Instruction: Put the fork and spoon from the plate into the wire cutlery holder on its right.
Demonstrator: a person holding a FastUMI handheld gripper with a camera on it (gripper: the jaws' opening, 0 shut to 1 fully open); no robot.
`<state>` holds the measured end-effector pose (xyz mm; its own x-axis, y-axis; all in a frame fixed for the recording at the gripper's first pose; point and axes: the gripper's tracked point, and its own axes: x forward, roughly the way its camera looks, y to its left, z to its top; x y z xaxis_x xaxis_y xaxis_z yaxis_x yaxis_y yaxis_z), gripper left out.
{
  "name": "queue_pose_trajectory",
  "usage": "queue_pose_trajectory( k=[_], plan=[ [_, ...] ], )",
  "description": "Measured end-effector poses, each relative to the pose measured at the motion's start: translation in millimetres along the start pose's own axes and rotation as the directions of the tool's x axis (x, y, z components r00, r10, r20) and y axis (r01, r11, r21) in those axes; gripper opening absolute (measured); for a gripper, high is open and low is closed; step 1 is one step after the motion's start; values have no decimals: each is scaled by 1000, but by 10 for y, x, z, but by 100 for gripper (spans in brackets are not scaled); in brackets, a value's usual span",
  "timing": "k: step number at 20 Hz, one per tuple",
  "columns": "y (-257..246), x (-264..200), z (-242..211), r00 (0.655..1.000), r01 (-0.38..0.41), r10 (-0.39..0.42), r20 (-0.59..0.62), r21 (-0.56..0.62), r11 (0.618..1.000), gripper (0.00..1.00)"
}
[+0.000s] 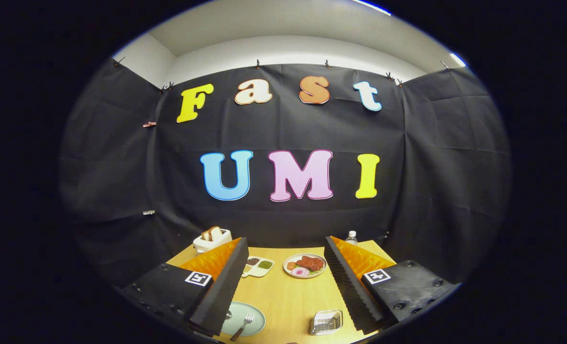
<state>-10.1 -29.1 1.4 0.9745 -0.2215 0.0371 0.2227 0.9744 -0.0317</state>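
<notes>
Here my tongs point(283, 282) hang wide apart above the wooden counter point(288, 301), holding nothing. Between the fingers, near me, a pale plate point(252, 315) carries the fork point(243, 325), partly behind my left finger point(223, 286). The wire cutlery holder point(326, 322) sits to its right, well apart. Beyond lie a food plate point(305, 265), a seed tray point(257, 265), a toaster point(211, 239) and a bottle point(351, 237).

Fork point(243, 325) on plate point(252, 316), wire holder point(326, 322) right.
</notes>
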Motion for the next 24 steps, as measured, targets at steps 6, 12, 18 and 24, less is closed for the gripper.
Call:
queue_pose_trajectory(
  k=[6,12,18,24],
  plan=[
    [42,-84,-145,999,34,-34,-31,-10,999,99],
    [260,13,-657,982,18,-21,-188,-18,1000,99],
    [701,88,-1698,856,-55,68,-513,40,998,100],
    [1043,9,-2867,585,-95,129,-801,91,991,100]
  ],
)
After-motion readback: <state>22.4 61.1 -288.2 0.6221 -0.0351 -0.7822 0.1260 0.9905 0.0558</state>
